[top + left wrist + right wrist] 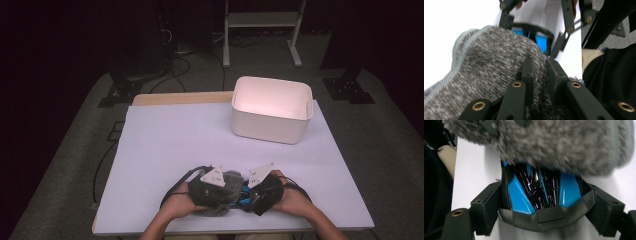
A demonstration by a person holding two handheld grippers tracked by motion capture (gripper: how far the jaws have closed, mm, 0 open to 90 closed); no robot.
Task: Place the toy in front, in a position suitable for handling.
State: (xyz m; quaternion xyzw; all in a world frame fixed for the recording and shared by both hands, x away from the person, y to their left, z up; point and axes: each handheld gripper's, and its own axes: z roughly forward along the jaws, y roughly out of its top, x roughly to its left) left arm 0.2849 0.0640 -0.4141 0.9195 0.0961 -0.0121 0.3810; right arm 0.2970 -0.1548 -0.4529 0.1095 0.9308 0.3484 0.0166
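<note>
Both my hands work at the table's near edge: my left gripper (539,72) pinches the grey fuzzy pouch (491,72) tight, while my right gripper (541,207) clamps a blue-and-black object (541,192) half inside it; white bin (270,107) stands behind.

No text, label, brand, number or sign can be read anywhere — not on the grey fuzzy pouch (223,192), not on the blue-and-black object (541,192), not on the white bin (270,110) near the table's (165,145) far right corner, and not on the plain grey plates atop the grippers — all blank.
</note>
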